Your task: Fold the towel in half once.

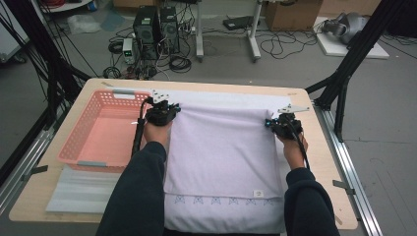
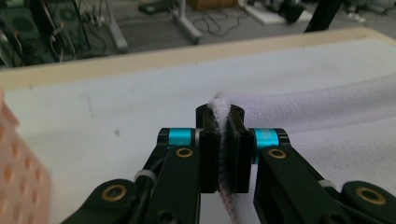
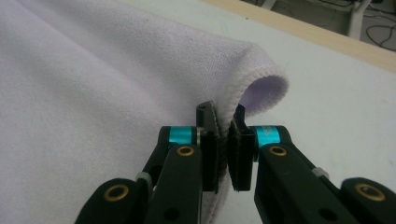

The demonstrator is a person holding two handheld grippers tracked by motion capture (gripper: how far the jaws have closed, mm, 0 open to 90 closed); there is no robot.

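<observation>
Wooden table (image 1: 314, 162), white mat (image 1: 74, 194), cabled floor, both grippers (image 1: 162, 114) (image 1: 284, 124) clamping lilac towel (image 1: 221, 157) corners.

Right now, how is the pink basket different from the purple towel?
The pink basket is stiff plastic full of holes; the purple towel is soft, solid cloth. The basket sits untouched at the table's left; the towel lies spread out, its far corners pinched by the left gripper and right gripper. Both rest on the table.

Grey floor (image 1: 393, 123) strewn with cables (image 1: 280, 46), computer towers (image 1: 156, 25) behind wooden table (image 1: 322, 162).
</observation>
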